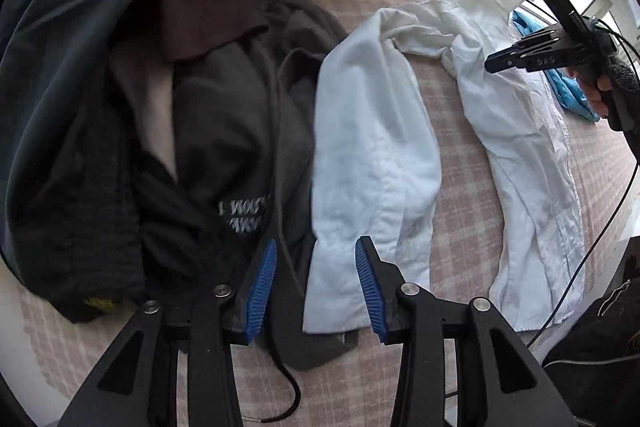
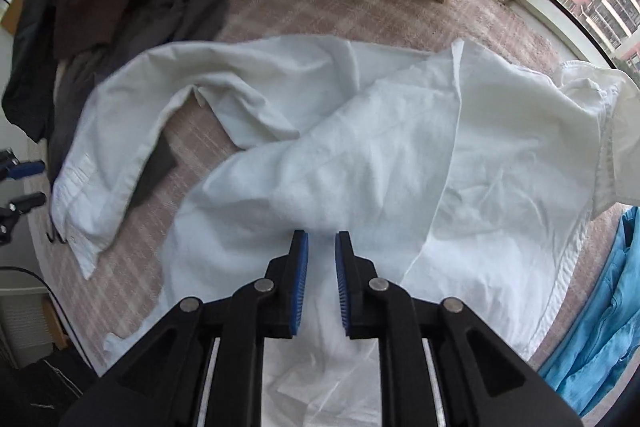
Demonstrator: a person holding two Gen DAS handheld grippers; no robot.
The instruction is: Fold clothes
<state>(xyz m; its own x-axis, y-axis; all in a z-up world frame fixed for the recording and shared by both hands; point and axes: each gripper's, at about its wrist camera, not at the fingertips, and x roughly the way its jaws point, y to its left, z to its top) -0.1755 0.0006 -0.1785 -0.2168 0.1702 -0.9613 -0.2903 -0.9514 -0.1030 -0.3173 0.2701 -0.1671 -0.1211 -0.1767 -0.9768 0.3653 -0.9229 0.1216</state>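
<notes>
A: Left wrist view first. Where is the shirt?

B: The white shirt (image 1: 400, 131) lies spread on the bed (image 1: 460, 227), crumpled, one sleeve stretched toward the camera. The sleeve's cuff (image 1: 332, 291) sits below and between the blue pads of the left gripper (image 1: 316, 287).

A: Is it gripped?

B: No. The jaws stand about half open, and the pads do not press on the cloth. A dark pile (image 1: 180, 115) of other clothes lies just beside the sleeve, partly under it. The right gripper (image 1: 494, 63) shows at the far side above the shirt's body, held in a hand (image 1: 596, 91).

A: Now the right wrist view.

B: The right gripper (image 2: 321, 251) points down over the shirt (image 2: 360, 155) body. Its jaws are parted only narrowly, with nothing between them; white cloth lies beneath. The sleeve (image 2: 132, 115) curves off to the left, and a blue garment (image 2: 600, 327) lies at the right edge.

A: Which step, would you say?

B: Laying the shirt out flat, I judge; no fold is made yet. Next, the left jaws likely need to close on the cuff and draw the sleeve straight, clear of the dark pile, while the right takes hold of the body.
</notes>
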